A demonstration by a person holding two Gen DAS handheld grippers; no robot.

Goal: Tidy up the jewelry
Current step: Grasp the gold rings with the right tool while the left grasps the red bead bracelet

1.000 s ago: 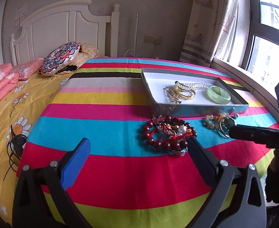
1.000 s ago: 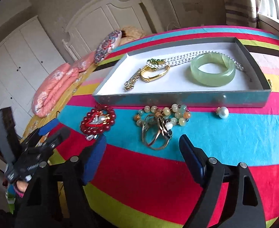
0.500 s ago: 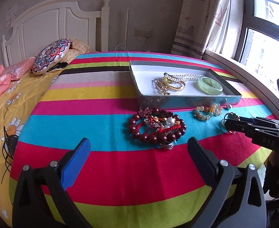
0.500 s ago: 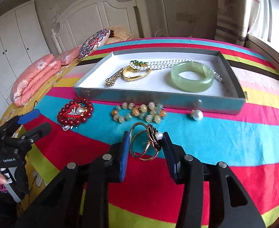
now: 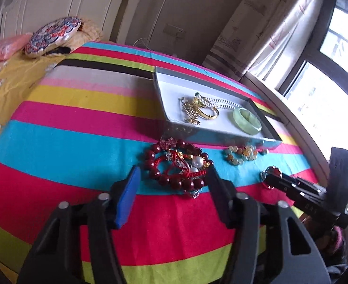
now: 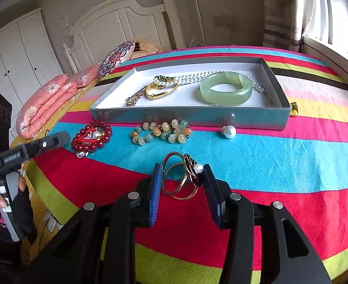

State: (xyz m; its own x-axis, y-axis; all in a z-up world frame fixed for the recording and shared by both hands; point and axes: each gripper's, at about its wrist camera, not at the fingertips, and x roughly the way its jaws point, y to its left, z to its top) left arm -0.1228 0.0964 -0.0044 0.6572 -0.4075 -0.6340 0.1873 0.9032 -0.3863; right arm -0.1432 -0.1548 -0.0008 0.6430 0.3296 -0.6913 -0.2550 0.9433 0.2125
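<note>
Gold ring cluster (image 6: 182, 177) with a small pearl is sitting pinched between the right gripper (image 6: 182, 184) fingers, over the red stripe of the striped bedspread (image 6: 292, 156). Whether the rings are lifted clear of the cloth, cannot tell. Right gripper is reaching level and forward toward the grey tray (image 6: 190, 116), jaws narrowed onto the rings.

Left gripper (image 5: 174, 187) is hovering low over the red bead bracelet (image 5: 176, 165), jaws standing wide, one finger to either side of the bracelet, not closing on it. In the right wrist view a gloved hand (image 6: 8, 203) is gripping the left tool's handle at the bed's edge.

Pastel bead bracelet (image 6: 162, 131) and a loose pearl (image 6: 229, 131) are lying on the blue stripe just in front of the tray wall. Inside the tray: jade bangle (image 6: 226, 91), gold bangle (image 6: 160, 90), pearl strand (image 6: 192, 78).

Open bedspread is showing to the right of the rings; window sill (image 5: 292, 118) is running beyond the tray.
</note>
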